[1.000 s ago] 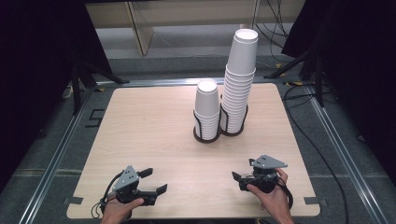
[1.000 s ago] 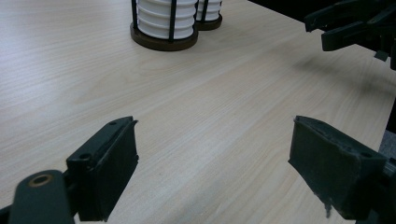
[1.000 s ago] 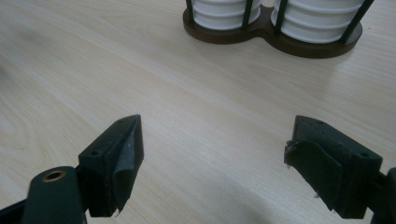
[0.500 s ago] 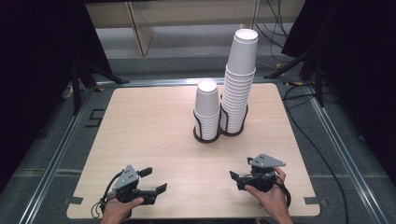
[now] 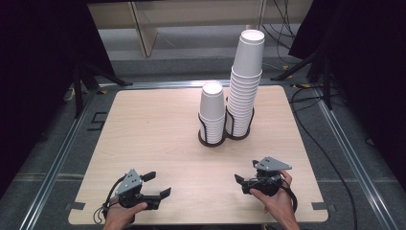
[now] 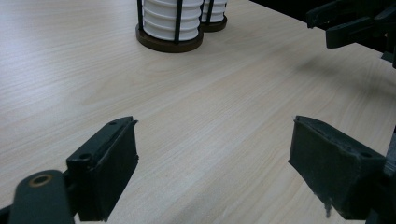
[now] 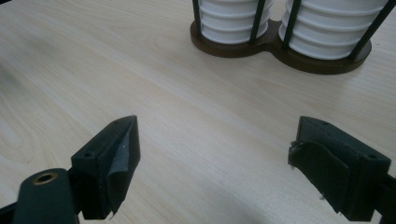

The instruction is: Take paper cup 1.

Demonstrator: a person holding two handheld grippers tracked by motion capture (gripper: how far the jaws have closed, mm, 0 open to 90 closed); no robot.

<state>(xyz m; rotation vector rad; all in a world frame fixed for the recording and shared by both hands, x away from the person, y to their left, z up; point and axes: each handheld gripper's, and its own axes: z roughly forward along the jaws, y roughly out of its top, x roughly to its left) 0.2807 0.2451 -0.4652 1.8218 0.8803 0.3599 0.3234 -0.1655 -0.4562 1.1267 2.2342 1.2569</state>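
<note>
Two stacks of white paper cups stand in a black wire double holder on the wooden table: a short stack and, to its right, a tall stack. My left gripper rests near the table's front edge at the left, open, nothing between its jaws. My right gripper sits near the front edge at the right, also open and empty. The right gripper view shows the bottoms of both stacks on the brown base, well ahead of the jaws.
The left gripper view shows the short stack's base far ahead and the other gripper at the top right. Bare tabletop lies between the grippers and the holder. A metal frame borders the table.
</note>
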